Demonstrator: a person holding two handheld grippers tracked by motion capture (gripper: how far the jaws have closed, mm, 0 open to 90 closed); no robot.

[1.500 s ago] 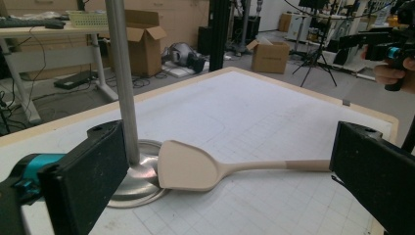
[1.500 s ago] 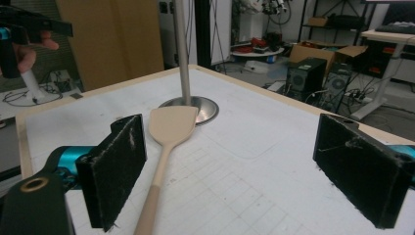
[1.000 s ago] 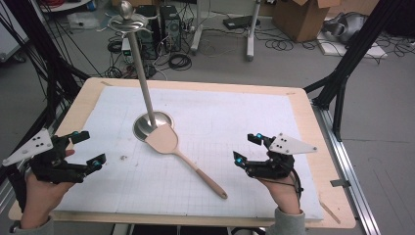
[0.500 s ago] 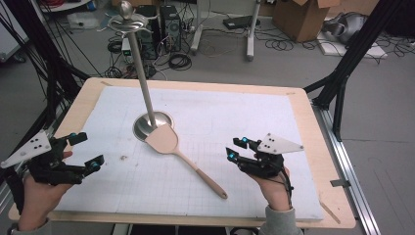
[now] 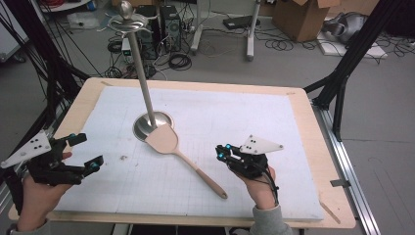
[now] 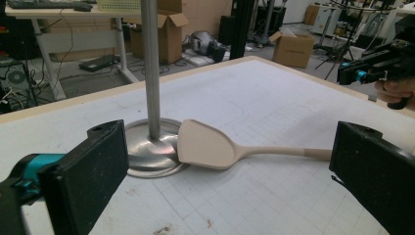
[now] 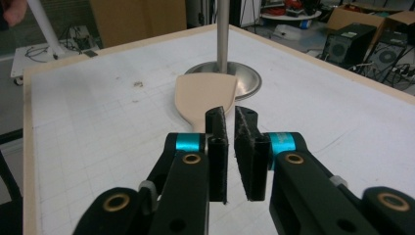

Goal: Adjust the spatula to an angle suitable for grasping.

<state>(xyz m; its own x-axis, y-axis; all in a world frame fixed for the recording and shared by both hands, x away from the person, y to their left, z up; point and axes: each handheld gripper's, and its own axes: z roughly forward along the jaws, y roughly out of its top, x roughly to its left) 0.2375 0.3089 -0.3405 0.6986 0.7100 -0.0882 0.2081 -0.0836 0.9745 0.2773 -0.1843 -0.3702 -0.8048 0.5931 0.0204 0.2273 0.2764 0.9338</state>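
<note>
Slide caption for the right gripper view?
Right gripper, fingers nearly closed and empty, faces the beige wooden spatula by the steel stand base.

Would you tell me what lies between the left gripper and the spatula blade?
Bare white mat, apart from a small dark speck, as the high view shows.

The right tool (image 5: 224, 152) has just been closing, jaws nearly together on nothing; the left tool (image 5: 86, 152) gapes wide.

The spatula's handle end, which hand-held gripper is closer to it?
Right. The right hand-held gripper sits just beside the wooden spatula handle, not touching it. The left hand-held gripper waits far off, across the mat.
</note>
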